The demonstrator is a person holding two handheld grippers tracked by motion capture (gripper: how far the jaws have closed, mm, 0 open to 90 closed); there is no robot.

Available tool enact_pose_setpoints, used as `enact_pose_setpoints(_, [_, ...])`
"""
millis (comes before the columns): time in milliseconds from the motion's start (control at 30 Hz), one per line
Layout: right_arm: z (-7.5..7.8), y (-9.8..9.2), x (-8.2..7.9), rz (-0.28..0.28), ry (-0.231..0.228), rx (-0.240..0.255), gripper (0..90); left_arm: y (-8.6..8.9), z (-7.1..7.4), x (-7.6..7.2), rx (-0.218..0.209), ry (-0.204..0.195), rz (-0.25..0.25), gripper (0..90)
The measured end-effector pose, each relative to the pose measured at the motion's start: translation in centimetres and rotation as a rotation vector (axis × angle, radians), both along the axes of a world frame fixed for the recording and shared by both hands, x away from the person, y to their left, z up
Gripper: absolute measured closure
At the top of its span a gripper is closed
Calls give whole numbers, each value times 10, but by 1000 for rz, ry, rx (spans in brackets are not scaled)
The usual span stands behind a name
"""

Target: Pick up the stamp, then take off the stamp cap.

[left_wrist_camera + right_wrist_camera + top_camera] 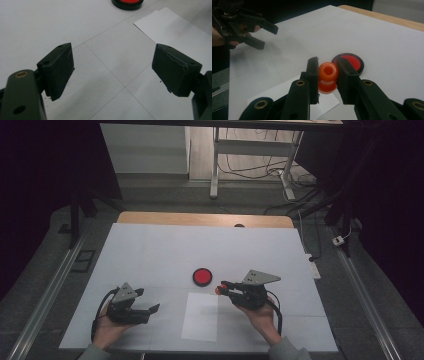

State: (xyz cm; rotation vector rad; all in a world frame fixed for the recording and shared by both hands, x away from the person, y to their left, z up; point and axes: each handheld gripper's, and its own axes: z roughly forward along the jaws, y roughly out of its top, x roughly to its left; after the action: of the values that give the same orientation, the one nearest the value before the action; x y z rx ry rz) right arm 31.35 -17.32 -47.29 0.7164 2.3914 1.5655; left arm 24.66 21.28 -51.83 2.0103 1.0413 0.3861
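While table [150, 250] lies white | left hand-held gripper [151, 309] released | right hand-held gripper [223, 287] grasping orange stamp [327, 75]

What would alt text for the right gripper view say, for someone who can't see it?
The right gripper is shut on an orange stamp, held above a sheet of white paper. Behind it, a round red ink pad sits on the white table, and the left gripper hangs with open jaws at upper left.

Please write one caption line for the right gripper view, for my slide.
Right gripper clamps an orange stamp above the paper sheet, beside the red ink pad.
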Motion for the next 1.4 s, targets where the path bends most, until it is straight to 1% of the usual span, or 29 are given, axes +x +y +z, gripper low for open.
enact_pose_setpoints(300, [-2,12,-1,25,-1,1,720,-2,0,1,4,1,-4,182])
enact_pose_setpoints(467, [-3,22,-3,56,1,5,720,-3,0,1,4,3,-4,183])
enact_pose_setpoints(633, [-4,25,-3,72,8,0,720,-3,-1,1,5,4,-4,184])
enact_pose_setpoints(1267, [-3,22,-2,64,1,3,720,-2,0,1,3,-6,-5,189])
enact_pose_setpoints(1400, [-3,22,-2,63,1,2,720,-3,2,1,1,-15,-9,189])
